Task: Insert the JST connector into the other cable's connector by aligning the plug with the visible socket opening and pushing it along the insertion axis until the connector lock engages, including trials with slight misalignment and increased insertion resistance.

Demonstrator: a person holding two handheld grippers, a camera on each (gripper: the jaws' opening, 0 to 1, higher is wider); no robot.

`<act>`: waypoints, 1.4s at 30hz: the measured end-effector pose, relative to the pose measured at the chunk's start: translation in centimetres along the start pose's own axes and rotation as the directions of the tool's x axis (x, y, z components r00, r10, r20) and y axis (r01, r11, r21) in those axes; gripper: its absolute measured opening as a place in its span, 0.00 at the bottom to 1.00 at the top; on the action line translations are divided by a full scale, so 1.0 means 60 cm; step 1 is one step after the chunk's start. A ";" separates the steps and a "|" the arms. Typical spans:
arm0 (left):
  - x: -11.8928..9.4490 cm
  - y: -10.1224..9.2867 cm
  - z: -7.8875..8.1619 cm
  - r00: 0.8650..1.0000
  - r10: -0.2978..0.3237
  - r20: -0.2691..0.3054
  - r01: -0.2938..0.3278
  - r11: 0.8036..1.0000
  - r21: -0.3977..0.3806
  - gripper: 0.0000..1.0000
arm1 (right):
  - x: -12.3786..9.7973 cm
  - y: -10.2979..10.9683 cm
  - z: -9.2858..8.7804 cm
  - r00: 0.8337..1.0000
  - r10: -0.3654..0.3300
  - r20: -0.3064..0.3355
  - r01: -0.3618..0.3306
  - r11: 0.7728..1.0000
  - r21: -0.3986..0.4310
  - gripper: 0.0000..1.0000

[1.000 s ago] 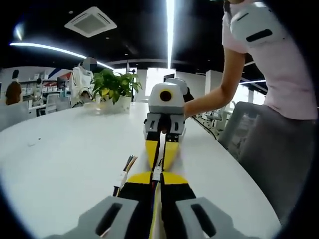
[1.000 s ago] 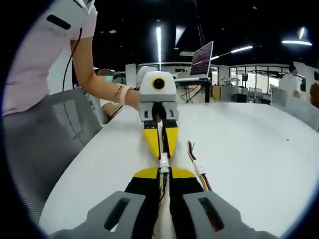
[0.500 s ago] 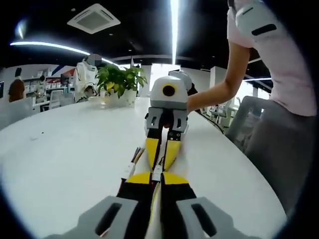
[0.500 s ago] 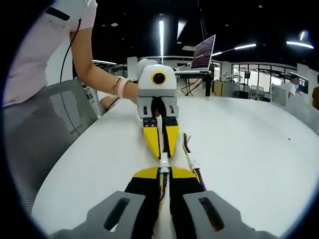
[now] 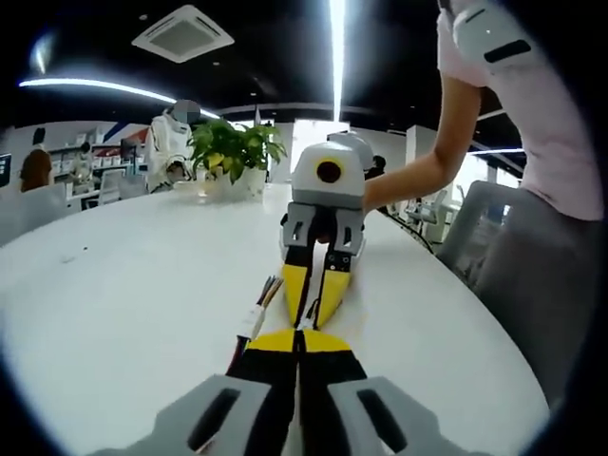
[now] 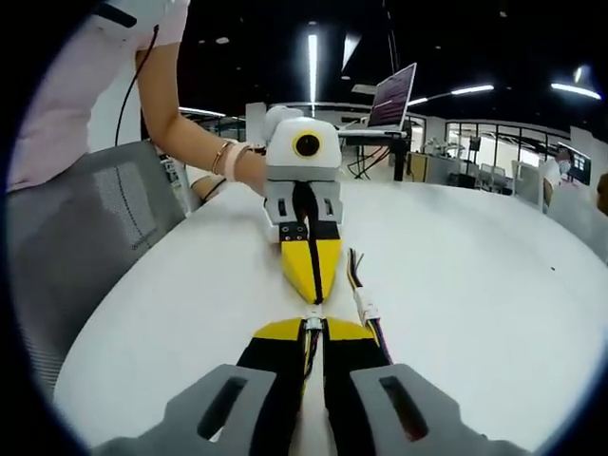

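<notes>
Over the white table [image 5: 114,285], both grippers meet tip to tip. In the left gripper view, my left gripper [image 5: 300,334] is shut, and the right gripper [image 5: 311,318] points back at it with its yellow jaws narrowed to a V. In the right gripper view, my right gripper [image 6: 313,328] is shut on a small white connector [image 6: 312,324]. The left gripper [image 6: 312,296] faces it with jaws pressed together. What the left jaws pinch is hidden at the joint. A loose cable with coloured wires and a white connector [image 5: 253,319] [image 6: 366,309] lies on the table beside the jaws.
A person in a pink shirt [image 5: 556,142] stands at the table's edge beside a grey mesh chair [image 6: 104,218]. A potted plant [image 5: 230,152] stands at the table's far end. A laptop [image 6: 391,100] is raised behind the table. People sit in the background.
The two sets of tips have drawn closer together, and less of the white connector shows between them. Both views have shifted slightly with the hands.
</notes>
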State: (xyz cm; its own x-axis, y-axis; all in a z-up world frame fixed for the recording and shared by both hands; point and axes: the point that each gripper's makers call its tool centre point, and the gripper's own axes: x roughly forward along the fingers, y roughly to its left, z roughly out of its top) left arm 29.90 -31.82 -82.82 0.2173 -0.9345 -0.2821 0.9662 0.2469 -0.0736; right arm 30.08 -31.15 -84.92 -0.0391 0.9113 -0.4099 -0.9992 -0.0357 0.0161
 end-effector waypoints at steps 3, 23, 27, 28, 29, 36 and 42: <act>0.001 -0.002 0.001 1.000 -0.001 -0.001 0.001 1.000 -0.002 0.00 | 0.001 0.001 0.000 1.000 0.000 -0.003 0.000 1.000 -0.009 0.04; -0.006 -0.006 0.001 1.000 0.014 -0.026 -0.014 1.000 -0.018 0.04 | -0.002 -0.001 0.007 0.999 -0.021 0.031 0.018 0.996 0.092 0.06; -0.017 -0.001 0.000 0.999 0.023 -0.025 -0.023 1.000 -0.018 0.04 | -0.008 0.000 0.008 0.999 -0.030 0.029 0.027 0.995 0.097 0.05; -0.020 -0.002 0.000 0.999 0.024 -0.026 -0.024 1.000 -0.017 0.04 | -0.010 0.000 0.007 0.999 -0.031 0.028 0.028 0.995 0.099 0.05; -0.022 -0.003 -0.001 0.999 0.023 -0.027 -0.024 1.000 -0.018 0.05 | -0.014 0.000 0.008 0.999 -0.038 0.030 0.035 0.994 0.102 0.05; -0.034 0.005 -0.009 0.998 0.035 -0.044 -0.037 0.999 -0.030 0.07 | -0.026 -0.001 0.013 0.997 -0.067 0.028 0.062 0.989 0.135 0.06; -0.046 0.012 -0.004 0.997 0.065 -0.048 -0.067 0.997 -0.043 0.14 | -0.033 0.002 0.022 0.996 -0.089 0.028 0.084 0.985 0.151 0.10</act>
State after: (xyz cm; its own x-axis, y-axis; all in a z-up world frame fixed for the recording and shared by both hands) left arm 29.97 -28.99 -82.33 0.2729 -0.9028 -0.3323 0.9426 0.3200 -0.0951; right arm 30.02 -32.42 -82.93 0.0499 0.9219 -0.3842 -0.9875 0.1031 0.1192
